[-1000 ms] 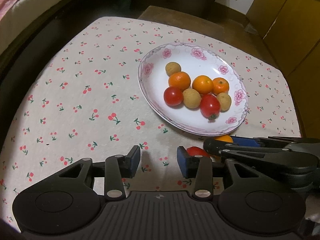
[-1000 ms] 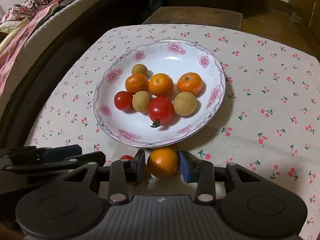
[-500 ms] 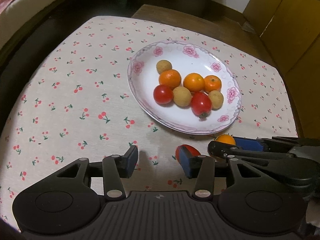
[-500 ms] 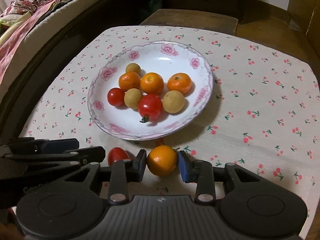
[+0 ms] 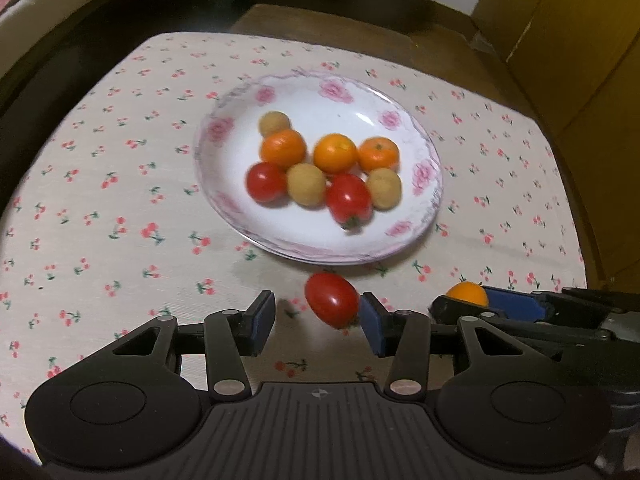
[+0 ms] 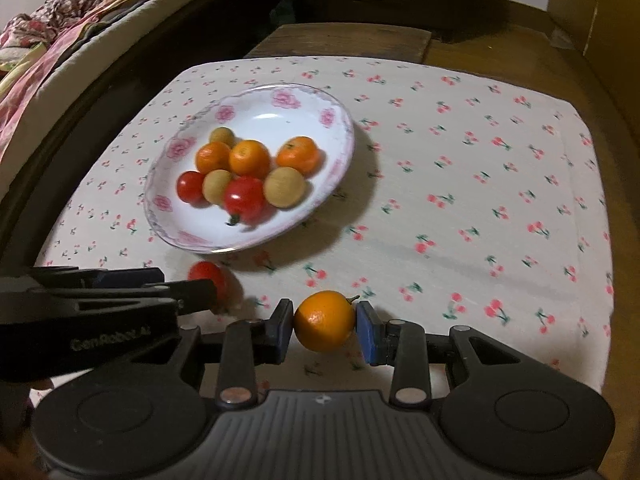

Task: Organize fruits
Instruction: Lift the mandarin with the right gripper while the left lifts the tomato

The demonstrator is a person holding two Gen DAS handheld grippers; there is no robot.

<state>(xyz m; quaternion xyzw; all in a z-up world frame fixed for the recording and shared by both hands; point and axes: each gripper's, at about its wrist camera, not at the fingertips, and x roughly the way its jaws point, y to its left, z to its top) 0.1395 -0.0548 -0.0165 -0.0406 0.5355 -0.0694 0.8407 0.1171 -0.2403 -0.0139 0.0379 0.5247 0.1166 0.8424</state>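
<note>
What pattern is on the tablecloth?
Small red cherries on white tablecloth, clearest in the right wrist view.

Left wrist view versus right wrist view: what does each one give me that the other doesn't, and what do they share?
Only the left wrist view shows the left tool from behind: open, with the loose tomato inside the gap, against the right-hand pad. Only the right wrist view shows the right tool shut on the orange, plus bedding at the upper left. Both show the plate holding three oranges, two tomatoes and three tan fruits, the cherry-print cloth, and the other tool from the side.
</note>
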